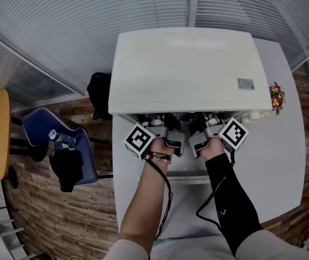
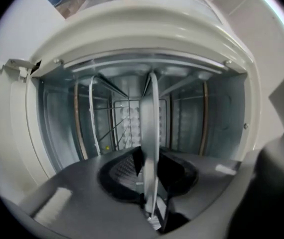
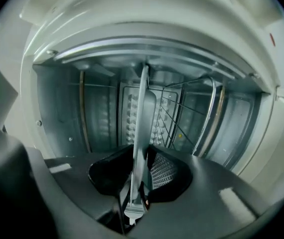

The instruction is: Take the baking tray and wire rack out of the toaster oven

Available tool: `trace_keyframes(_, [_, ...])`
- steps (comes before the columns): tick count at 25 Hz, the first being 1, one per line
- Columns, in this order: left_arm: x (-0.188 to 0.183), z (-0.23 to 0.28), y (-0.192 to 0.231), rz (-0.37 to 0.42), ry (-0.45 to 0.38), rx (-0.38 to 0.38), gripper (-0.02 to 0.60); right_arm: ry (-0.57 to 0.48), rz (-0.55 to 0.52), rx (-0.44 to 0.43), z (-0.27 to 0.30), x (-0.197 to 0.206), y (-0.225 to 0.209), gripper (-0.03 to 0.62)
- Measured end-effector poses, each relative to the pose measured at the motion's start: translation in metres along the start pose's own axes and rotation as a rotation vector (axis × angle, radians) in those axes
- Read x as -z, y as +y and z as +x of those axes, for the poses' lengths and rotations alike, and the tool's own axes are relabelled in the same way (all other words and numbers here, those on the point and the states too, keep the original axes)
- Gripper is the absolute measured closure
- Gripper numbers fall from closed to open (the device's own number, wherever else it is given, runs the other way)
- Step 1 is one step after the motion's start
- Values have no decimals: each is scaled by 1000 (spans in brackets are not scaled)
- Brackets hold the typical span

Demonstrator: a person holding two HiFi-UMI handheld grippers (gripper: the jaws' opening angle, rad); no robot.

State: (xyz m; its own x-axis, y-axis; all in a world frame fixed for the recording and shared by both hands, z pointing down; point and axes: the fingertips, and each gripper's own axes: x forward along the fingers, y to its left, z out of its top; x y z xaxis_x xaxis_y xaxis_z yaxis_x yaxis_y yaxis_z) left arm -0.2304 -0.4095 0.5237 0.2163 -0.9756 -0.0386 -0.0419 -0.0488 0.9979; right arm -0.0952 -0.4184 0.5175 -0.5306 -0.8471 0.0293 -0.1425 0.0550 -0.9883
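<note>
Here, on the white bench, the toaster oven stands with its front open toward the person, and both claws reach into its mouth. The left claw is closed narrowly on the near rim of the baking tray, which lies inside the oven. The wire rack sits in its own slot, apart from the tray. Further right, the right claw pinches the same rim between its pads.
</note>
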Motion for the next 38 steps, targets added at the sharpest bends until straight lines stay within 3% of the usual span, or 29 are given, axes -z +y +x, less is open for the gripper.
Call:
trace_keyframes(5, [3, -6, -1, -41, 5, -2, 457, 6, 23, -10, -5, 2, 0, 519])
trace_keyframes(29, [18, -48, 1, -59, 23, -8, 457, 2, 16, -8, -46, 21, 0, 517])
trace_keyframes(38, [13, -44, 1, -45, 25, -8, 456, -3, -44, 14, -39, 18, 0, 510])
